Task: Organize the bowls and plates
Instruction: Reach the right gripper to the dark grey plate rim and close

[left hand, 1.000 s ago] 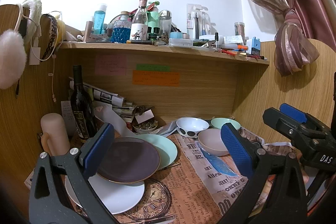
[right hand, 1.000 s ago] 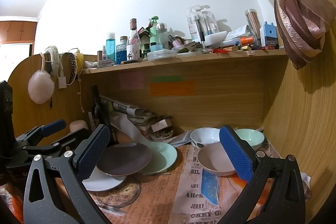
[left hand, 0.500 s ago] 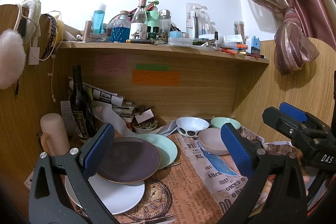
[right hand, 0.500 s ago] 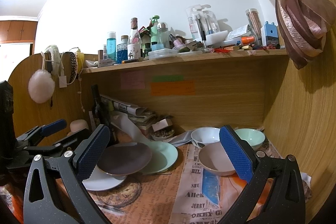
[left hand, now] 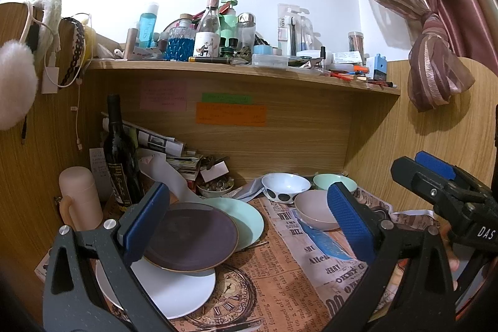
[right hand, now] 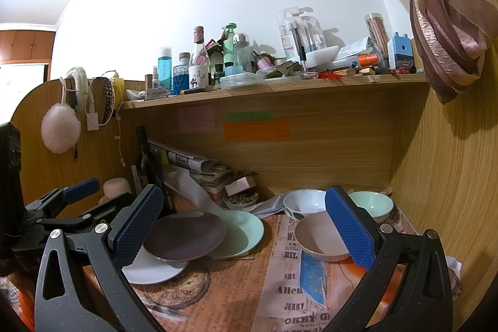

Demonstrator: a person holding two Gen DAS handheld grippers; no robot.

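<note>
A dark purple plate (left hand: 191, 235) lies overlapping a white plate (left hand: 174, 288) and a mint plate (left hand: 246, 218) on the newspaper-covered desk. Right of them sit a pink bowl (left hand: 314, 209), a white bowl with black dots (left hand: 284, 185) and a mint bowl (left hand: 330, 181). My left gripper (left hand: 249, 226) hangs open above the desk, holding nothing. My right gripper (right hand: 246, 226) is open too, over the same spread, and also shows at the right of the left wrist view. The purple plate (right hand: 183, 235) and the pink bowl (right hand: 320, 237) lie between its fingers in view.
A wine bottle (left hand: 119, 151), a pink tumbler (left hand: 79, 195), rolled papers (left hand: 155, 139) and a small dish of bits (left hand: 216, 187) crowd the back left. A cluttered shelf (left hand: 242, 70) overhangs the desk. Wooden side panels (right hand: 448, 192) close in both sides.
</note>
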